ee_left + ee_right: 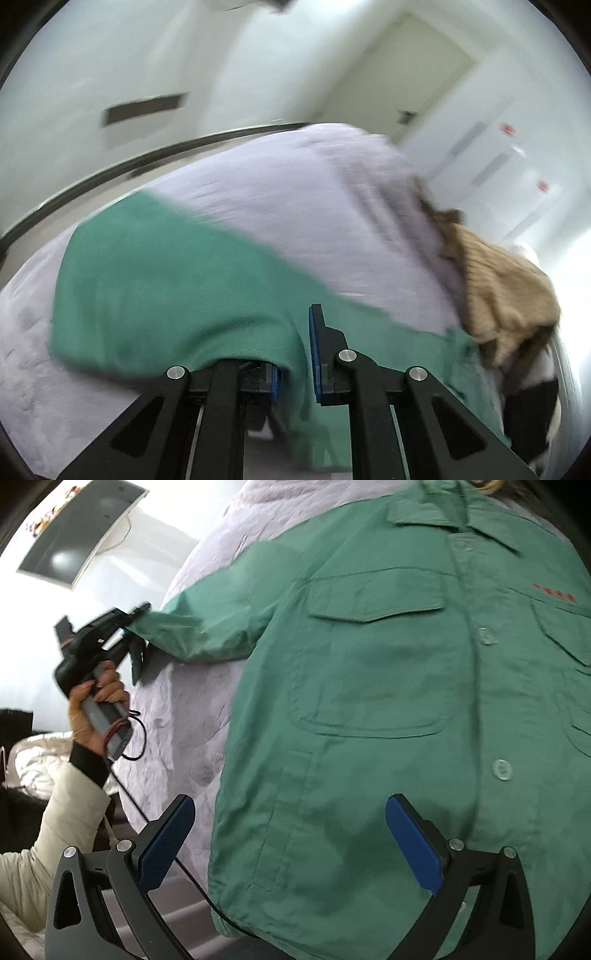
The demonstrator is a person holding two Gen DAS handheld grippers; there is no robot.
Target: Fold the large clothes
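Lavender bedding point(192, 709) carries a green shirt point(369, 701); the left gripper point(295, 354) pinches its sleeve, while the right gripper point(291, 834) hangs wide above the hem.

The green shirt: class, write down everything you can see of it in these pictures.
The green shirt is a woven, button-front work shirt with a collar, flapped chest pockets, pale buttons and small red lettering on the chest. It lies front up, spread on the lilac bedspread. The left gripper is shut on the end of one sleeve, pulling it outwards. The right gripper hovers open over the hem. A tan knit garment lies beside it.
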